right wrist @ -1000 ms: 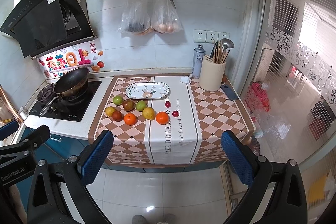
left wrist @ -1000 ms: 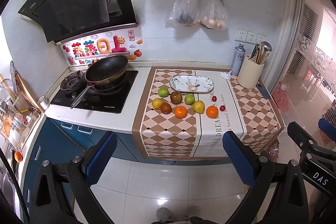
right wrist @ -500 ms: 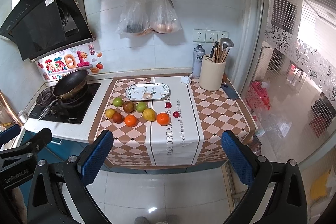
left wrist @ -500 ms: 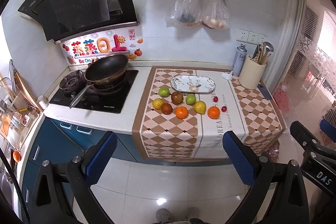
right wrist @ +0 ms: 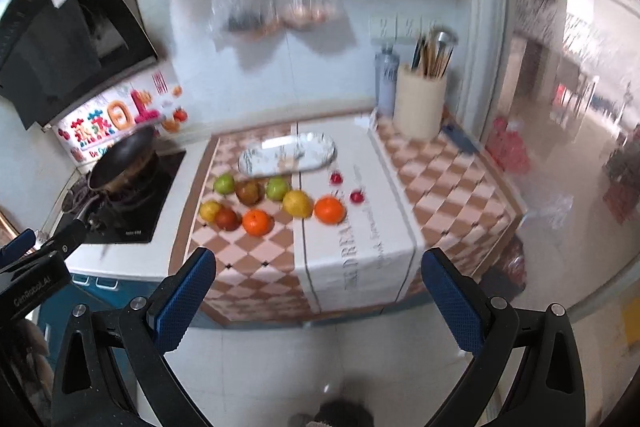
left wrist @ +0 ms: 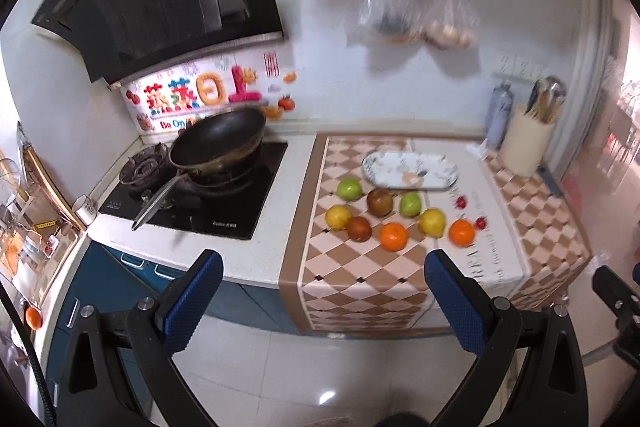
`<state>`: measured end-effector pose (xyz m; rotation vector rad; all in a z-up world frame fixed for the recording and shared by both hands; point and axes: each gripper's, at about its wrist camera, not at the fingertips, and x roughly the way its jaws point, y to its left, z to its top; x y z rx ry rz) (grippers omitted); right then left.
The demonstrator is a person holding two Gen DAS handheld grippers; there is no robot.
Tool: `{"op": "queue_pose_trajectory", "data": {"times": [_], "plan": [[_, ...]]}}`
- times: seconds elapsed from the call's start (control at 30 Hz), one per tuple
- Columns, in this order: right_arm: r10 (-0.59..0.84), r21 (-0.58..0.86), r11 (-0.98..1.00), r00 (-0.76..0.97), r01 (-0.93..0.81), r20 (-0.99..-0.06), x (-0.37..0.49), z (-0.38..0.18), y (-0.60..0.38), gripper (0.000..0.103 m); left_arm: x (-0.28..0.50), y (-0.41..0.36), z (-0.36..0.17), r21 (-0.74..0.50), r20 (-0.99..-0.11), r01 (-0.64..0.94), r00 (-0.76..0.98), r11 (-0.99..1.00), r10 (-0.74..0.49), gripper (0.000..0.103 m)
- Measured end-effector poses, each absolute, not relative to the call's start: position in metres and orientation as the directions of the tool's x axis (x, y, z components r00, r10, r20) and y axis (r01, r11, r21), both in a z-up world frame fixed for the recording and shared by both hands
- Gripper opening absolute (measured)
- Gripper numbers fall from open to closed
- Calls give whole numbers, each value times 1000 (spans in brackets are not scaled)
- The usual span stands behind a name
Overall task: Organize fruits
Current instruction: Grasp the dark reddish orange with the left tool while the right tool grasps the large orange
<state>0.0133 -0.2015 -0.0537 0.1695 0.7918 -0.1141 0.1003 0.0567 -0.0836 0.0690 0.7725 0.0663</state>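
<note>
Both cameras have come closer to the tabletop since half a second ago, so the fruits fill more of each view, and both pictures are now smeared with motion blur. We hold the left tool with its two blue pads wide apart and nothing between them, out over the floor short of the tabletop edge. We hold the right tool the same way, fingers spread and empty.

On the checkered cloth the fruits lie in two loose rows just in front of the oval plate. In the back row we see a green fruit, a brown one and a second green one. In the front row we see a yellow fruit, a dark red-brown one, an orange, another yellow fruit and a second orange. Two small red fruits lie just right of the rows; blur keeps us from telling what they are.

From the right wrist only a corner of the left tool's body shows at the left edge. The plate's pattern, the cloth's lettering and the contents of the hanging bags are too smeared to read. The wok sits on the stove to the left.
</note>
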Motion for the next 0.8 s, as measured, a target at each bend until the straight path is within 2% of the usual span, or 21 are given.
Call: {"op": "queue_pose_trajectory", "data": {"times": [0.3, 0.4, 0.5, 0.6, 0.67, 0.8], "plan": [[95, 174, 979, 525, 103, -846, 189, -176, -238, 103, 231, 64, -182, 92, -865, -134, 481, 987, 145, 103], [112, 159, 985, 448, 68, -887, 255, -224, -249, 103, 279, 63, -228, 24, -942, -168, 326, 985, 78, 103], [127, 138, 990, 344, 7, -930, 309, -271, -253, 103, 320, 66, -270, -42, -983, -253, 182, 967, 5, 101], [142, 130, 989, 261, -64, -955, 342, -305, -251, 103, 351, 68, -305, -85, -995, -332, 81, 940, -61, 100], [145, 126, 987, 215, -102, -966, 358, -322, -249, 103, 370, 67, -325, -120, -993, -380, 34, 917, -116, 93], [157, 137, 981, 141, -140, -977, 373, -346, -247, 102, 399, 66, -358, -176, -976, -471, -31, 864, -216, 86]]}}
